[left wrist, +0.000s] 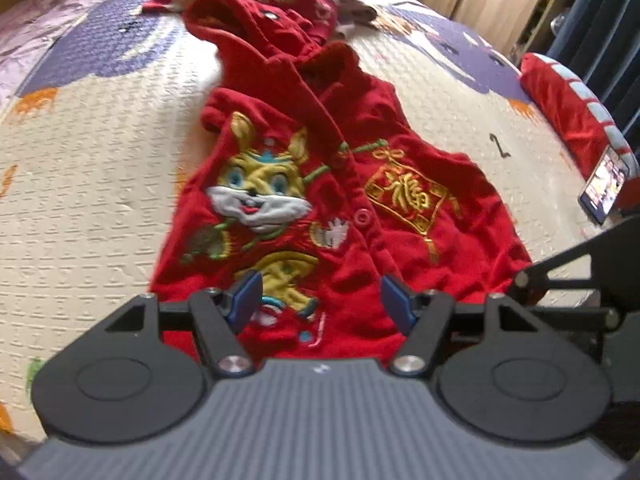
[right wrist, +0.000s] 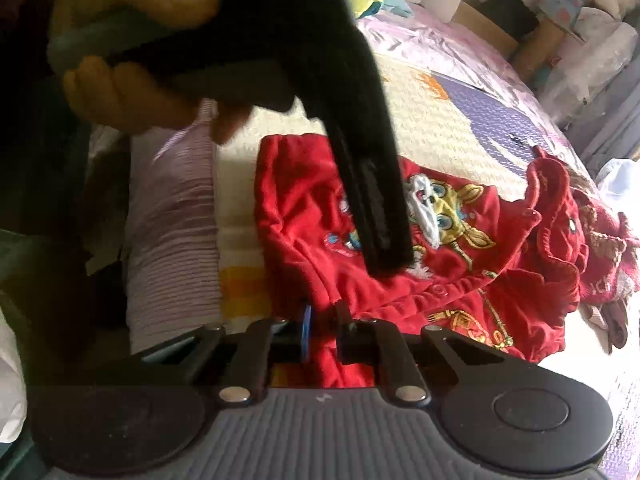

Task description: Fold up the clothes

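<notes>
Red hooded baby jacket [left wrist: 344,184], embroidered rabbit [left wrist: 256,192] on front, spread flat on quilted bed cover [left wrist: 80,184]; left gripper [left wrist: 320,300] hovers above near hem, jaws apart, empty; right gripper [right wrist: 322,330] nearly closed, pinching hem; right wrist view alone shows hand [right wrist: 120,56] grasping left gripper; left wrist view alone shows phone [left wrist: 604,190], far right.
</notes>
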Demonstrator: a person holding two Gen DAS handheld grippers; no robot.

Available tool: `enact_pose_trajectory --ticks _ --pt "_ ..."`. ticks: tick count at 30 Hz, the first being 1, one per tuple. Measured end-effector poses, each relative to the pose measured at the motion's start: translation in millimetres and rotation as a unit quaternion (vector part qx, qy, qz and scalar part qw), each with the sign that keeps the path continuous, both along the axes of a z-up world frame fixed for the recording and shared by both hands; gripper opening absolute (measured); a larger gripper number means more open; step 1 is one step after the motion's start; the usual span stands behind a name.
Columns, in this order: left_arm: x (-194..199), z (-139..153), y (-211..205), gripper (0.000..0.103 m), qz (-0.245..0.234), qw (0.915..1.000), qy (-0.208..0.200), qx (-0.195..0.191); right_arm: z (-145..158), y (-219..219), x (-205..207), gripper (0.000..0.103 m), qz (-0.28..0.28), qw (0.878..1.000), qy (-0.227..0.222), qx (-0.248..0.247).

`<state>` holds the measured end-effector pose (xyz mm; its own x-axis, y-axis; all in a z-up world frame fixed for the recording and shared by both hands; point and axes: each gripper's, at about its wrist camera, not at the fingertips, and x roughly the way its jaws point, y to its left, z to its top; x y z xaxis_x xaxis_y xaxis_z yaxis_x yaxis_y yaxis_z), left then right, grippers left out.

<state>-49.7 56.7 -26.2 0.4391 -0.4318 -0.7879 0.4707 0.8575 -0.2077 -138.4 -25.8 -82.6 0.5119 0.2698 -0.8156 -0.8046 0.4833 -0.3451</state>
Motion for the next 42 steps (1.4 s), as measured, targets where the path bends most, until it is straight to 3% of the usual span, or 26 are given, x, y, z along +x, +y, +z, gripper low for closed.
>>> enact_pose_trajectory --ticks 8,11,14,17,18,19,23,29,42 --pt "7 -15 -6 0.066 0.002 0.9998 0.013 0.015 -14 0 1 0.013 -0.005 1.000 0.028 0.007" --pt "9 -21 -10 0.067 0.002 0.9995 0.018 0.025 -16 -2 5 0.020 -0.016 0.999 0.036 0.014" --pt "8 -24 -11 0.068 0.002 0.9994 0.017 0.030 3 -16 5 0.023 -0.026 0.997 0.045 0.058" --pt "9 -26 -10 0.069 0.005 0.9995 0.021 0.025 26 -37 7 0.017 -0.042 0.992 0.058 0.106" --pt "10 -26 -10 0.069 0.005 0.9994 0.023 0.024 33 -44 9 0.020 -0.049 0.990 0.060 0.120" --pt "10 -26 -9 0.069 0.006 0.9994 0.024 0.023 39 -50 9 0.028 -0.060 0.990 0.043 0.122" --pt "7 -27 -14 0.071 -0.002 0.9992 0.015 0.037 47 -64 21 0.030 -0.098 0.988 0.018 0.116" --pt "7 -27 -15 0.072 0.002 0.9991 0.016 0.040 40 -61 64 0.030 -0.158 0.983 0.001 0.097" --pt "6 -26 -17 0.073 0.017 0.9989 0.015 0.042 27 -36 186 0.030 -0.287 0.948 0.003 0.135"
